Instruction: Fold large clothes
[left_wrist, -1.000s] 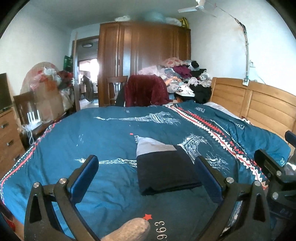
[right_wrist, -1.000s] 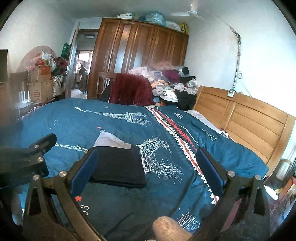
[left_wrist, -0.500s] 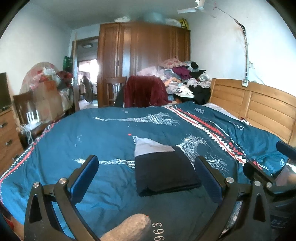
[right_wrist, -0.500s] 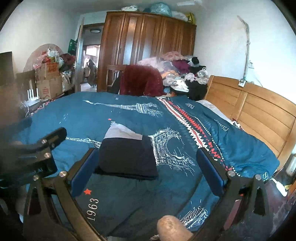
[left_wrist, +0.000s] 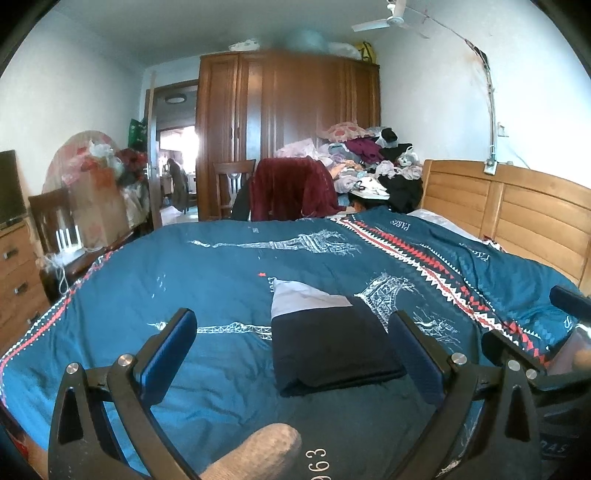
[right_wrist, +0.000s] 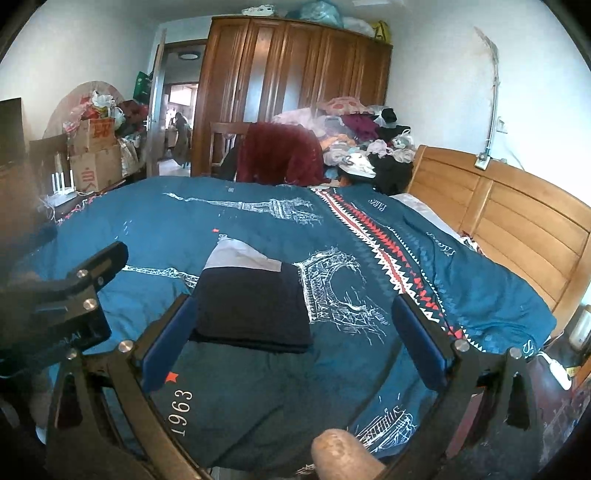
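Note:
A folded dark navy garment (left_wrist: 332, 349) with a pale grey part at its far end lies flat on the blue bedspread (left_wrist: 229, 280). It also shows in the right wrist view (right_wrist: 255, 306). My left gripper (left_wrist: 291, 350) is open and empty, held above the near edge of the bed, short of the garment. My right gripper (right_wrist: 291, 332) is open and empty, also short of the garment, to the right of the left one. The left gripper's body shows at the left of the right wrist view (right_wrist: 74, 295).
A wooden headboard (left_wrist: 517, 214) runs along the right. A pile of clothes (left_wrist: 369, 162) and a chair with a maroon garment (left_wrist: 291, 192) stand beyond the bed's far end, before a wooden wardrobe (left_wrist: 288, 133). Drawers (left_wrist: 18, 273) and boxes stand at left.
Both grippers have drawn slightly back and shifted; the right view has swung left, bringing the garment nearer its centre. The garment has not moved. Both grippers stay open.

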